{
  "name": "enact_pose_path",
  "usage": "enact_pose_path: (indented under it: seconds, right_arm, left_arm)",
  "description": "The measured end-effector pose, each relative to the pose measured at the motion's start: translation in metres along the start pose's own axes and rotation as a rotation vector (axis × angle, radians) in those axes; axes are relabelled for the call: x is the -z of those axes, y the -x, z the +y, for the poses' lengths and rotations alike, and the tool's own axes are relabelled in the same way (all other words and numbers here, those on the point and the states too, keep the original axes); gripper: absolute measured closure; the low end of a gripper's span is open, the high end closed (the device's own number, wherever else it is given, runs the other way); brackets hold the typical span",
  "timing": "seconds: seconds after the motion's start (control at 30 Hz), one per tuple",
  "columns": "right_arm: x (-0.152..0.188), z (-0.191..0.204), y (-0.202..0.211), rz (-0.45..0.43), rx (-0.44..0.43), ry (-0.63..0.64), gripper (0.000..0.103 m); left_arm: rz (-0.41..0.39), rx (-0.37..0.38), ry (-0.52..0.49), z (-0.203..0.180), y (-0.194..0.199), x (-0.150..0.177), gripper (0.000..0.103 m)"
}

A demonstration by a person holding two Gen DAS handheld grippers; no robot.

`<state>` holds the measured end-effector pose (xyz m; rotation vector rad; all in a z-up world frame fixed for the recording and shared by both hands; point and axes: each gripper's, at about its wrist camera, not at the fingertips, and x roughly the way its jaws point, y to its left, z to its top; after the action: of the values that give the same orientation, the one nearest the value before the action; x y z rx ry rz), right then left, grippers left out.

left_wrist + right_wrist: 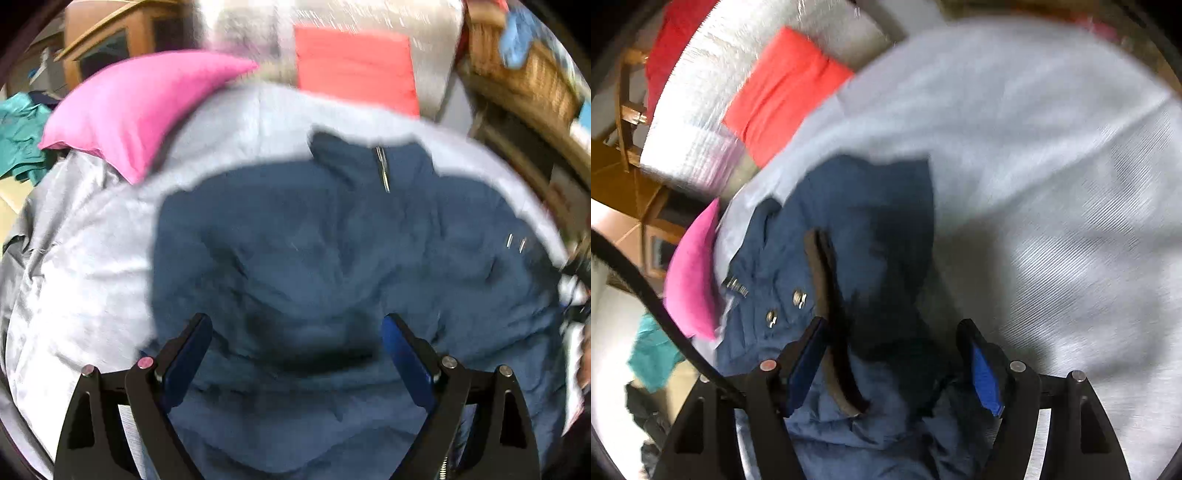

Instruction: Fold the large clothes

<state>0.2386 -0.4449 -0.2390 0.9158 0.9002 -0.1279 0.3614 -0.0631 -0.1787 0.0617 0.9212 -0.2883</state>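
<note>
A dark blue padded jacket (332, 258) lies on a pale grey bedspread (81, 277), collar and zip pull at the far end. My left gripper (297, 332) is open just above the jacket's near part, nothing between its fingers. In the right wrist view the jacket (871, 229) is bunched, with a brown trim strip (820, 280) and two metal snaps (798, 297) showing. My right gripper (894, 343) is open over the jacket, fingers either side of a fold, not clamped on it. Both views are motion-blurred.
A pink pillow (133, 107) lies at the bed's far left, and shows in the right wrist view (692, 280). A red cushion (354, 66) leans at the head. A wicker basket (524, 74) stands at right. Teal cloth (18, 136) lies off the bed at left.
</note>
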Motion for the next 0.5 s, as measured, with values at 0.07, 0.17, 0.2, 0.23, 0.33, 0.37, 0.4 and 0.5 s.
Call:
enact_pose_path:
  seconds: [0.07,0.17,0.2,0.23,0.33,0.37,0.4,0.5]
  right_arm:
    - [0.002,0.001,-0.005,0.017,-0.051,0.008,0.020]
    - [0.003,0.006,-0.009,0.027,-0.072,0.052,0.017]
    - [0.004,0.007,-0.010,0.023,-0.065,0.072,0.016]
    - [0.006,0.010,-0.012,0.019,-0.060,0.094,0.016]
    - [0.011,0.016,-0.014,-0.005,-0.042,0.140,0.033]
    - [0.012,0.016,-0.015,-0.005,-0.029,0.151,0.047]
    - [0.013,0.017,-0.015,-0.003,-0.024,0.156,0.049]
    - [0.016,0.027,-0.008,-0.031,-0.016,0.173,0.064]
  left_arm:
    - [-0.039,0.005,0.100,0.031,0.011,-0.007,0.010]
    - [0.011,0.038,0.290,0.085,-0.003,-0.005,0.010]
    - [0.056,0.071,0.366,0.104,-0.015,-0.001,0.010]
    - [0.085,0.098,0.412,0.114,-0.023,0.002,0.010]
    - [0.172,0.232,0.546,0.140,-0.053,0.017,0.011]
    - [0.170,0.241,0.552,0.141,-0.056,0.018,0.011]
    - [0.155,0.239,0.542,0.140,-0.055,0.018,0.012]
    - [0.141,0.240,0.501,0.128,-0.049,0.013,0.017]
